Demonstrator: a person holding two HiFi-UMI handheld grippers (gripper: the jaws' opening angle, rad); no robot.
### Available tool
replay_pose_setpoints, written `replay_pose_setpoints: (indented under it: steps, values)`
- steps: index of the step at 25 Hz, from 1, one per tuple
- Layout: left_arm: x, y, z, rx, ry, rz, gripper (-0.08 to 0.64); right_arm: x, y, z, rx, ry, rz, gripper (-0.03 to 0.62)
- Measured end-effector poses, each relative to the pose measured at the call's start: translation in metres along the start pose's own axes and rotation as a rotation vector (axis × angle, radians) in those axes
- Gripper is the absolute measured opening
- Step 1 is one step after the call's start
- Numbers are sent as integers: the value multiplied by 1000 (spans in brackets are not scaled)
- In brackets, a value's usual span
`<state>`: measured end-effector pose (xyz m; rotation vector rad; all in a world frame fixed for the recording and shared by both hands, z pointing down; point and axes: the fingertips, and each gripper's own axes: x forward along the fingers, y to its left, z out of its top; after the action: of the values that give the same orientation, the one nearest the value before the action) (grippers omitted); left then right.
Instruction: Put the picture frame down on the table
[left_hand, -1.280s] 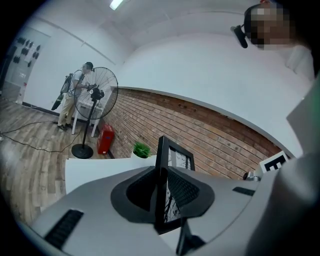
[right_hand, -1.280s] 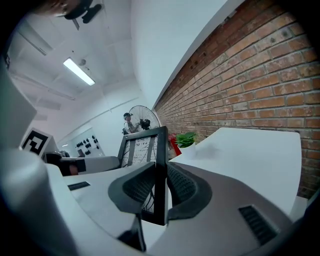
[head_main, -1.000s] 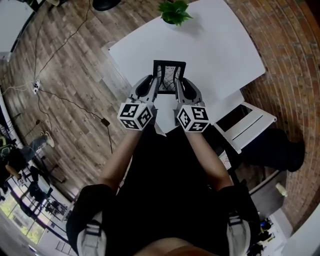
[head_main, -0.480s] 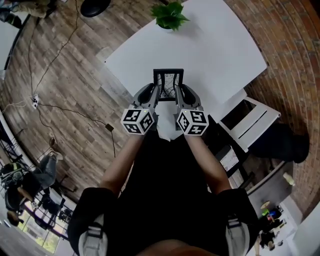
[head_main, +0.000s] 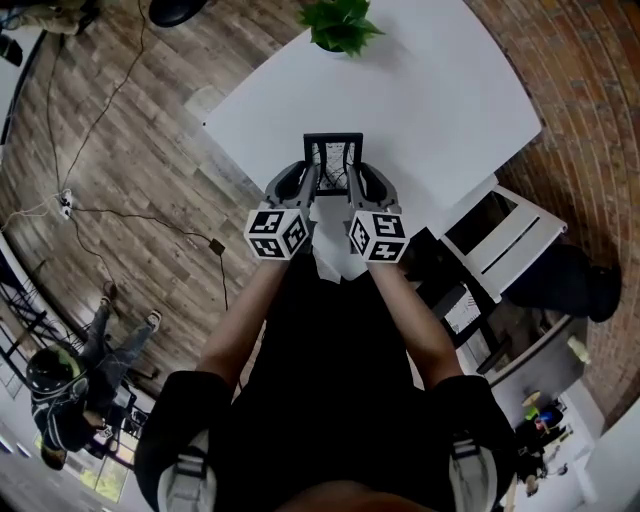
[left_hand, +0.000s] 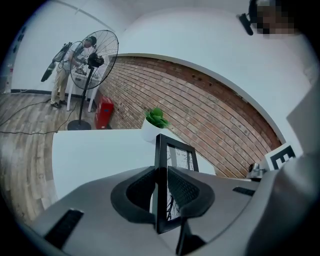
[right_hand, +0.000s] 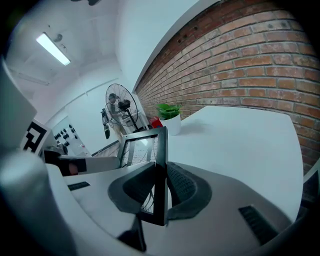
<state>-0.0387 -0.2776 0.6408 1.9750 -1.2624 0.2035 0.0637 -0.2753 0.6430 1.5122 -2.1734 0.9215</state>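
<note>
A black picture frame (head_main: 332, 158) with a line drawing behind glass is held upright over the near edge of the white table (head_main: 420, 90). My left gripper (head_main: 312, 180) is shut on the picture frame's left side (left_hand: 161, 190). My right gripper (head_main: 352, 180) is shut on its right side (right_hand: 160, 180). Both sets of ribbed pads press the frame's black border. The frame's lower edge is hidden behind the grippers, so I cannot tell whether it touches the table.
A potted green plant (head_main: 338, 24) in a white pot stands at the table's far edge. A white chair (head_main: 495, 240) sits to the table's right, beside a brick wall (left_hand: 200, 110). A standing fan (left_hand: 92, 55) is on the wood floor, where cables trail and people stand.
The head view has shifted slightly; the frame and both grippers sit a little further over the table. Both grips on the frame are unchanged.
</note>
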Motion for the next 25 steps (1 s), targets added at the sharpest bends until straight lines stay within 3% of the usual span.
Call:
replay_pose_setpoints:
  steps: [25]
  values:
    - [38, 38, -43, -8, 114, 24, 78, 45, -17, -35, -28, 99, -22, 66]
